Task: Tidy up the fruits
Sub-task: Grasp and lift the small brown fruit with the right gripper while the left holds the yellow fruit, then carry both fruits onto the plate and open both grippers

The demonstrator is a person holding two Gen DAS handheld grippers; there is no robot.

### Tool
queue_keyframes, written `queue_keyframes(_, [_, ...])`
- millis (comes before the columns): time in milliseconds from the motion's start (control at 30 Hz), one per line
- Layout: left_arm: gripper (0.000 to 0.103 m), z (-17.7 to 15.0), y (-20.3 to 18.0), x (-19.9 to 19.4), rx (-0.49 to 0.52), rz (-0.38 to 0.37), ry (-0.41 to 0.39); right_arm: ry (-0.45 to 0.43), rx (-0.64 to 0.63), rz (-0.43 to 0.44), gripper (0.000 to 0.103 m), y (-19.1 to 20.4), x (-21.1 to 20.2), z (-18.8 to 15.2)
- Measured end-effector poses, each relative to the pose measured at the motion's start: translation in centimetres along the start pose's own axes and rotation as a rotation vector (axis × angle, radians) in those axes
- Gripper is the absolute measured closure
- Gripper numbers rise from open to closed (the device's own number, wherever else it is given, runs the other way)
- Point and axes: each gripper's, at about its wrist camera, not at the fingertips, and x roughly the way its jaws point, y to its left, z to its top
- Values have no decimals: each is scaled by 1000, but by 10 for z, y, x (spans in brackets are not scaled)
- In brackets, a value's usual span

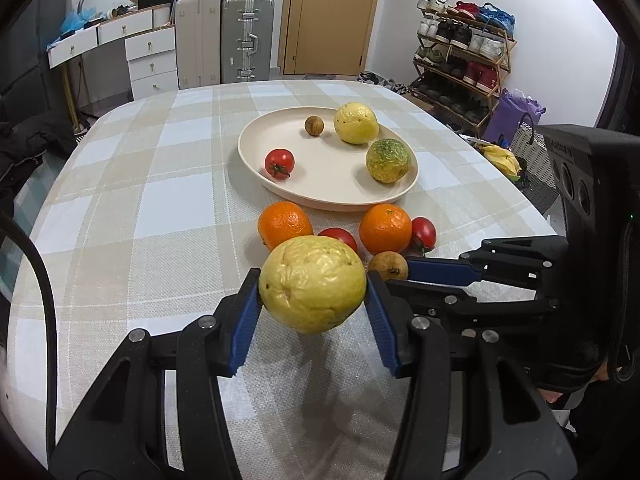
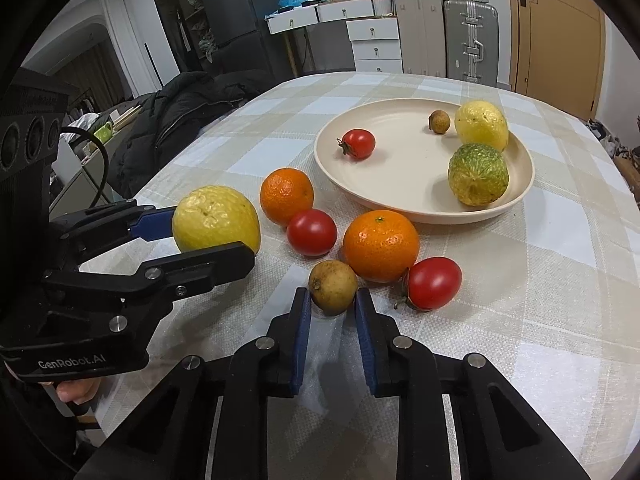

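Left hand-held gripper (image 1: pixel 312 300) closed on wrinkled yellow fruit (image 1: pixel 313 283), blue pads pressing its two sides at the widest part; fruit apparently lifted just clear of tabletop (image 1: pixel 120 208), on the near side of the cream plate (image 1: pixel 256 176). Right hand-held gripper (image 2: pixel 331 312) partly open, fingers flanking small brown fruit (image 2: pixel 333 287) that sits on the tabletop; contact with the pads not certain, no firm grip evident.

Handling, as judged: yellow fruit light, skin puckered and somewhat yielding, so moderate squeeze across the middle enough. Brown fruit small, round, hard-shelled by the look; prone to roll or pop out, best pinched at its equator.

On the plate: one tomato (image 1: pixel 279 163), small brown fruit, yellow fruit (image 1: pixel 356 123), green-yellow fruit (image 1: pixel 388 161). Between grippers and plate: two oranges (image 2: pixel 286 196) (image 2: pixel 381 245) and two tomatoes (image 2: pixel 312 232) (image 2: pixel 433 282). Larger orange touching or nearly touching the flanked brown fruit; likely to be nudged. Cluster blocks a low straight path to the plate; lifting over seems needed.
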Motion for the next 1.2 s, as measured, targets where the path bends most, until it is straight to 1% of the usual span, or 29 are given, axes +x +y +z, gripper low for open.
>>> queue_keyframes(233, [55,1,-1,0,-2,1,-4,-19,-12,10,80,1,-10,-1])
queue_keyframes(700, [55,3,0,-5,-12,4,-33,-98,0,25,80,-6,-35,2])
queue_keyframes(967, [55,8,-2,-12,-20,7,-69,-154,43,11,80,-23,-50,7])
queue_keyframes(1200, [55,16,-7,-7,-17,7,-84,-173,72,2,80,-37,-55,10])
